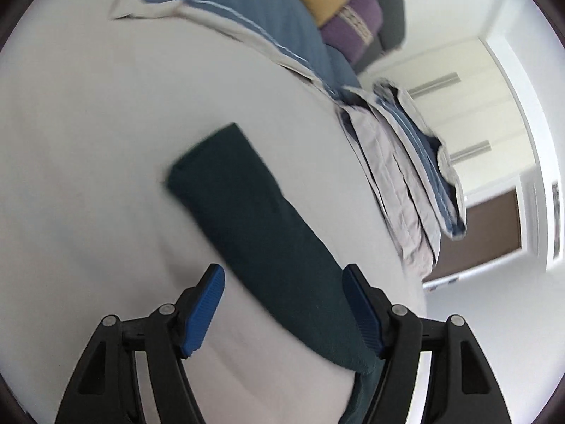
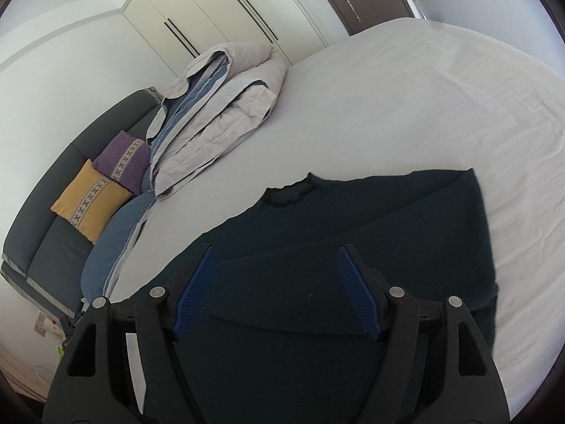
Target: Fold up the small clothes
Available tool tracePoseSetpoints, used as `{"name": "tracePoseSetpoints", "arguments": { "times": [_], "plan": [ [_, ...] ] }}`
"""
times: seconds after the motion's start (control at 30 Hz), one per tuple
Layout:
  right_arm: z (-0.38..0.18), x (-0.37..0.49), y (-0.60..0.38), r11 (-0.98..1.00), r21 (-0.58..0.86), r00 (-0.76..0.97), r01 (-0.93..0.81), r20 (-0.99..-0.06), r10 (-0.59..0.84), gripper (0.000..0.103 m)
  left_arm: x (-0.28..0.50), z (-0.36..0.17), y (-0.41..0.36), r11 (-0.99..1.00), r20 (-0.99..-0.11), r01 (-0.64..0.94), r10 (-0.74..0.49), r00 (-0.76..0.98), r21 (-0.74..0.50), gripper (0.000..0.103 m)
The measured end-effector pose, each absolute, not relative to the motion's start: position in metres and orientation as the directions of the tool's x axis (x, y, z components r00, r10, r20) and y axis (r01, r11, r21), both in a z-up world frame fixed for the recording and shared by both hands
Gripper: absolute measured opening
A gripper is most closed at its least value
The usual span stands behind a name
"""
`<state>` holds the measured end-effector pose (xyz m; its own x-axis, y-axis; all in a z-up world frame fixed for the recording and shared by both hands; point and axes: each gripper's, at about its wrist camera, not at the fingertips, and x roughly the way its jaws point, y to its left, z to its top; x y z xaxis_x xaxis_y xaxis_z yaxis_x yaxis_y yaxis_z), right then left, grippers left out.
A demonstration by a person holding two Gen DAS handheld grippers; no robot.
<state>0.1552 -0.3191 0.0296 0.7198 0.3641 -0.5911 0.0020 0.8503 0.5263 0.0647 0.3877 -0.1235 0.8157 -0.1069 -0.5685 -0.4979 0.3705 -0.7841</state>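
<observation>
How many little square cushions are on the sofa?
2: a yellow cushion nearer the camera and a purple cushion just behind, touching it, both leaning on the dark sofa. More may hide behind the folded duvet.

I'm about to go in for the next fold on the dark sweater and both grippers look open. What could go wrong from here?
1. The dark green sweater lies on a loose white sheet; an open right gripper closing low may pinch the sheet too.
2. The folded-over flap could slip open if only the top layer is grabbed.
3. The left wrist view is blurred, so the left gripper may miss the edge.
</observation>
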Motion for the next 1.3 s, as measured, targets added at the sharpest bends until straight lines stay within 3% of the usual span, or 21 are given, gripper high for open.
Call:
{"name": "tracePoseSetpoints", "arguments": {
  "times": [0.27,0.37,0.5,0.53,0.77,0.83,0.97,1.1,1.2,1.3],
  "plan": [
    [0.033,0.151,-0.276,0.859,0.512,0.69,-0.022,-0.614,0.384,0.071,0.067,-0.144,0.401,0.207,-0.561,-0.54,-0.055,0.826,-0.816,0.071],
    [0.035,0.148,-0.275,0.853,0.522,0.688,-0.024,-0.61,0.393,0.071,0.081,-0.147,0.412,0.171,-0.545,-0.531,-0.044,0.838,-0.83,0.065],
    [0.033,0.149,-0.281,0.85,0.526,0.689,-0.02,-0.609,0.393,0.07,0.095,-0.159,0.426,0.124,-0.566,-0.557,-0.056,0.823,-0.821,0.01],
    [0.032,0.148,-0.283,0.848,0.529,0.688,-0.018,-0.609,0.394,0.07,0.097,-0.158,0.426,0.122,-0.575,-0.566,-0.055,0.816,-0.815,0.007],
    [0.022,0.143,-0.299,0.834,0.552,0.689,0.002,-0.605,0.399,0.062,0.136,-0.067,0.353,0.492,-0.538,-0.446,-0.055,0.841,-0.748,0.008],
    [0.02,0.139,-0.305,0.829,0.559,0.691,0.008,-0.602,0.399,0.062,0.158,-0.038,0.304,0.637,-0.538,-0.352,-0.117,0.835,-0.685,0.008],
    [0.013,0.135,-0.319,0.819,0.573,0.695,0.036,-0.603,0.392,0.062,0.181,0.001,0.17,0.892,-0.565,-0.094,-0.195,0.801,-0.442,0.008],
    [0.002,0.134,-0.331,0.791,0.607,0.683,0.076,-0.61,0.402,0.062,0.181,-0.028,0.046,0.972,-0.635,0.101,-0.216,0.742,-0.213,0.008],
    [-0.01,0.142,-0.332,0.772,0.626,0.643,0.106,-0.635,0.427,0.063,0.181,-0.075,0.004,0.976,-0.728,0.165,-0.214,0.651,-0.139,0.01],
    [-0.021,0.155,-0.32,0.756,0.645,0.595,0.112,-0.653,0.469,0.063,0.17,-0.097,-0.005,0.977,-0.756,0.174,-0.206,0.622,-0.123,0.023]
  ]
}}
